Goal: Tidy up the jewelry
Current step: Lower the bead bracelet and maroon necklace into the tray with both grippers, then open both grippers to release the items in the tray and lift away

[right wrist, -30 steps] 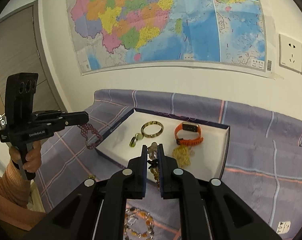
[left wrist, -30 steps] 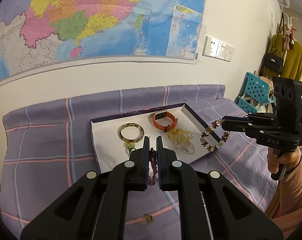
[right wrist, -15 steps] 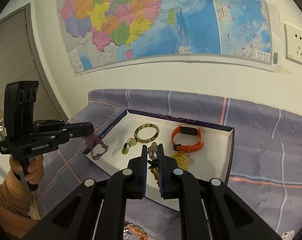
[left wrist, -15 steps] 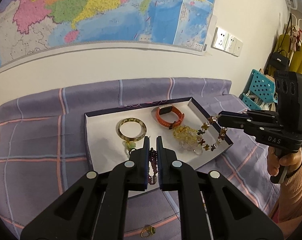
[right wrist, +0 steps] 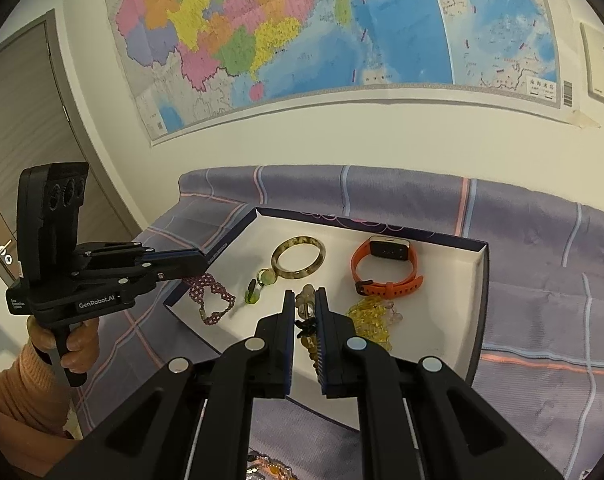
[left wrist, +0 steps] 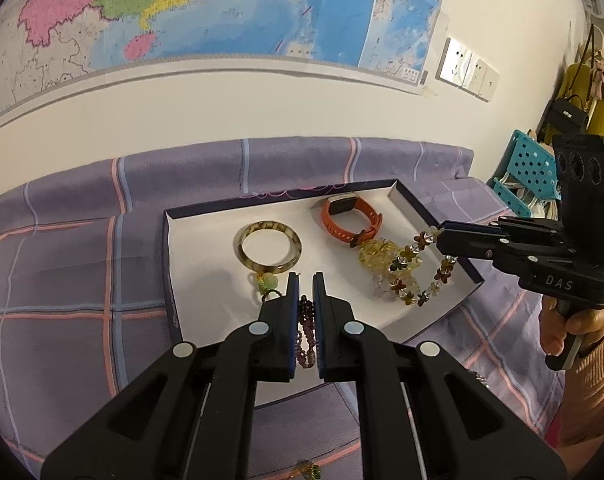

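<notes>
A white tray [left wrist: 214, 280] with a dark rim lies on the purple plaid cloth. In it are a mottled bangle [left wrist: 268, 246], an orange watch [left wrist: 349, 220], a yellow crystal pile [left wrist: 375, 256] and a green charm [left wrist: 266, 282]. My left gripper [left wrist: 305, 280] is shut on a dark purple bead bracelet [left wrist: 305, 332], which hangs over the tray's near left corner [right wrist: 210, 300]. My right gripper [right wrist: 305, 296] is shut on an amber flower-bead bracelet [right wrist: 306, 312]. In the left wrist view that bracelet [left wrist: 421, 276] dangles over the tray's right side, above the crystal pile.
The plaid cloth [left wrist: 62, 280] covers the table up to the wall with the map. A small gold-green piece [left wrist: 305, 472] lies on the cloth at the near edge, and another bead piece [right wrist: 266, 470] below my right gripper. A blue basket [left wrist: 517, 176] stands at the right, a door [right wrist: 18, 120] at the left.
Both grippers have come forward and down toward the tray. The flower-bead bracelet has moved from beside the tray's right rim to over its inside; the purple bracelet now hangs over the tray corner.
</notes>
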Demonstrator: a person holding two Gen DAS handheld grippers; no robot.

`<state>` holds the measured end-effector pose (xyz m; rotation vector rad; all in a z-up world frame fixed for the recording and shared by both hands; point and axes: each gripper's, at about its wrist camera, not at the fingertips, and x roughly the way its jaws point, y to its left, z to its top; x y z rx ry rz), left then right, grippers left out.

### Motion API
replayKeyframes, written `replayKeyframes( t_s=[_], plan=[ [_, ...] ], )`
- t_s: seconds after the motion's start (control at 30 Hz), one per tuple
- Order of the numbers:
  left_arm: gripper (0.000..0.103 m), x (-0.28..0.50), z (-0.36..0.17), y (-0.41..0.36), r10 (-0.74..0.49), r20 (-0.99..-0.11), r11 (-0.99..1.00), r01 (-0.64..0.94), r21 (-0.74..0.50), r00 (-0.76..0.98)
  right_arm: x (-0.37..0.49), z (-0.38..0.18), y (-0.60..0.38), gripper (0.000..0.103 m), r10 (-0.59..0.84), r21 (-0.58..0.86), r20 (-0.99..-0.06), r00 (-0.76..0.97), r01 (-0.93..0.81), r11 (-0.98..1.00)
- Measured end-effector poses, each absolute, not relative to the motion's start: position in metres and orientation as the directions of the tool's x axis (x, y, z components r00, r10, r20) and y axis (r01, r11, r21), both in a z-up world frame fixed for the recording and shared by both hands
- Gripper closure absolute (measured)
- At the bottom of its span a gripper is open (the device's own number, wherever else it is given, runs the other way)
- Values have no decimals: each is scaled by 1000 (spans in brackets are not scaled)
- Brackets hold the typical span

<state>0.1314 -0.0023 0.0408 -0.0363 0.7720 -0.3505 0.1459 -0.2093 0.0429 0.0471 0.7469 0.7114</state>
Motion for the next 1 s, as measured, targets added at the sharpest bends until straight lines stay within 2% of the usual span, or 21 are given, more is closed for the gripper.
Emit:
replayKeyframes(
  t_s=[0.33, 0.4, 0.73, 0.8, 0.87, 1.0],
  plan=[
    [96, 149, 17, 4, -287, -721, 955, 252, -159, 630, 170, 21, -210, 95, 578, 310, -645, 500, -521, 796],
    [96, 152, 14, 5, -278, -728, 957, 244, -155, 627, 174, 18, -211, 100, 572, 314, -648, 503, -508, 802],
    [94, 159, 3, 11, -256, -751, 964, 216, -154, 609, 180, 10, -211, 100, 557, 311, -661, 502, -492, 813],
    [92, 157, 4, 12, -257, -748, 964, 218, -153, 612, 178, 7, -211, 98, 554, 310, -668, 498, -490, 815],
    [85, 155, 5, 12, -257, -744, 964, 220, -151, 617, 178, 4, -211, 98, 550, 312, -674, 493, -485, 817],
    [78, 147, 10, 15, -257, -732, 964, 219, -149, 631, 175, 2, -213, 97, 548, 317, -675, 495, -476, 820]
  ],
)
